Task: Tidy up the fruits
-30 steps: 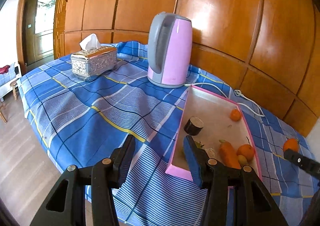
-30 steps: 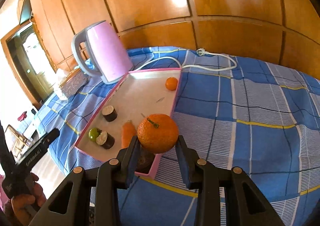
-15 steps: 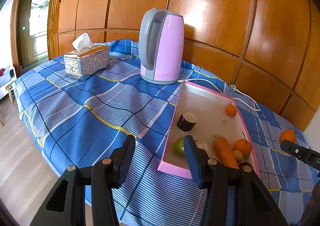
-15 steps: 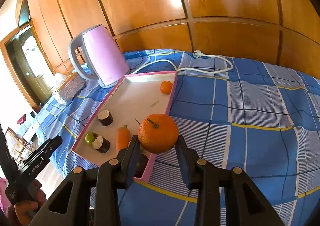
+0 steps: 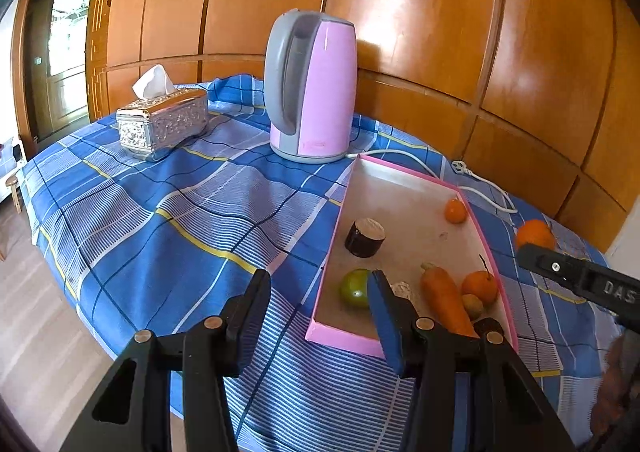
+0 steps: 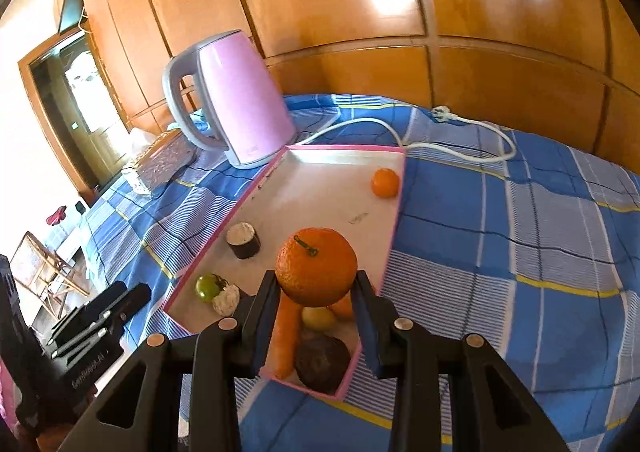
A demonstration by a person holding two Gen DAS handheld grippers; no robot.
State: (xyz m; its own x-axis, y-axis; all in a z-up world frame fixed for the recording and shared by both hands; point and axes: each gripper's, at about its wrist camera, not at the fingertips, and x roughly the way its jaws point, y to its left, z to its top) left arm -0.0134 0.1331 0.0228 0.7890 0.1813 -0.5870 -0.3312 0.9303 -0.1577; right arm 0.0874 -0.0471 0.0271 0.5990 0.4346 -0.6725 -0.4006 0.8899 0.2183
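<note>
My right gripper (image 6: 316,292) is shut on a large orange (image 6: 317,266) and holds it above the near end of the pink-rimmed tray (image 6: 394,211). The same orange (image 5: 535,234) and gripper also show at the right in the left wrist view. The tray (image 5: 344,334) holds a carrot (image 5: 446,298), a small orange (image 5: 480,286), a green fruit (image 5: 354,294), a dark cylinder (image 5: 365,238) and a small tangerine (image 5: 456,210). My left gripper (image 5: 318,310) is open and empty, above the cloth at the tray's near left corner.
A pink kettle (image 5: 310,87) stands behind the tray with its white cord (image 6: 440,131) trailing right. A silver tissue box (image 5: 162,123) sits at the far left. The blue checked cloth (image 5: 160,211) covers a round table; wood panelling stands behind.
My right gripper has carried the orange leftward, from beside the tray to above its near end. My left gripper has drifted slightly, staying open.
</note>
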